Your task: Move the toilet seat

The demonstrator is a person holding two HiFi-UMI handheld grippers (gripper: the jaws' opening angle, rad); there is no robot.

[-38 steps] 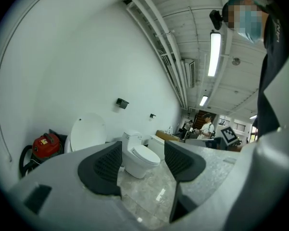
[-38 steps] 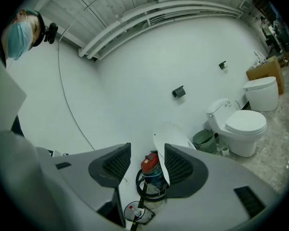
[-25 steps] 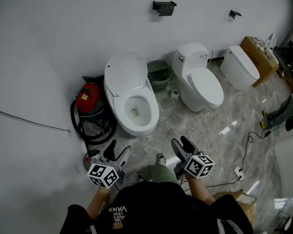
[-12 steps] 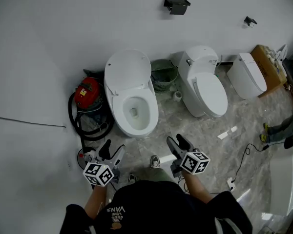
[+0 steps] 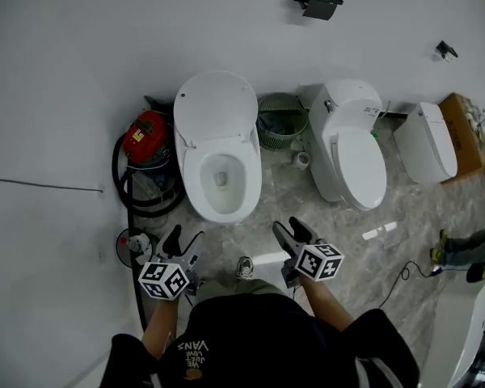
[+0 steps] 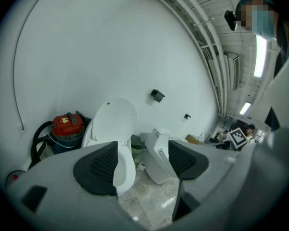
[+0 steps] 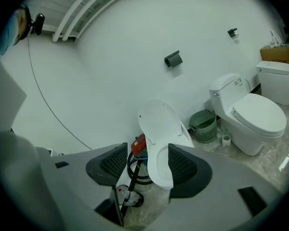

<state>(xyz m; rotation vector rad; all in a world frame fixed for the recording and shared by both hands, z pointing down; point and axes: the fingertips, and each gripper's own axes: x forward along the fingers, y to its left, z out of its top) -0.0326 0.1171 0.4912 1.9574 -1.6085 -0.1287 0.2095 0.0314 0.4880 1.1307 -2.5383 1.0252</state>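
A white toilet (image 5: pixel 220 186) stands against the wall with its lid and seat (image 5: pixel 217 107) raised, so the bowl is open. Both grippers hang low in front of it, well short of the bowl. My left gripper (image 5: pixel 182 246) is open and empty; in the left gripper view the raised lid (image 6: pixel 111 123) shows past its pads (image 6: pixel 97 166). My right gripper (image 5: pixel 289 231) is also open with nothing between its fingers, and in the right gripper view the lid (image 7: pixel 160 124) stands beyond it.
A red vacuum cleaner (image 5: pixel 148 138) with a black hose sits left of the open toilet. To its right stand a green basket (image 5: pixel 281 121) and a closed white toilet (image 5: pixel 357 162), then another closed one (image 5: pixel 436 148). A cardboard box (image 5: pixel 467 132) lies far right, a cable (image 5: pixel 408 272) on the marble floor.
The head view has swung, so the closed toilets and the wall fittings now sit further right. Both grippers have sunk slightly in the picture and stay open.
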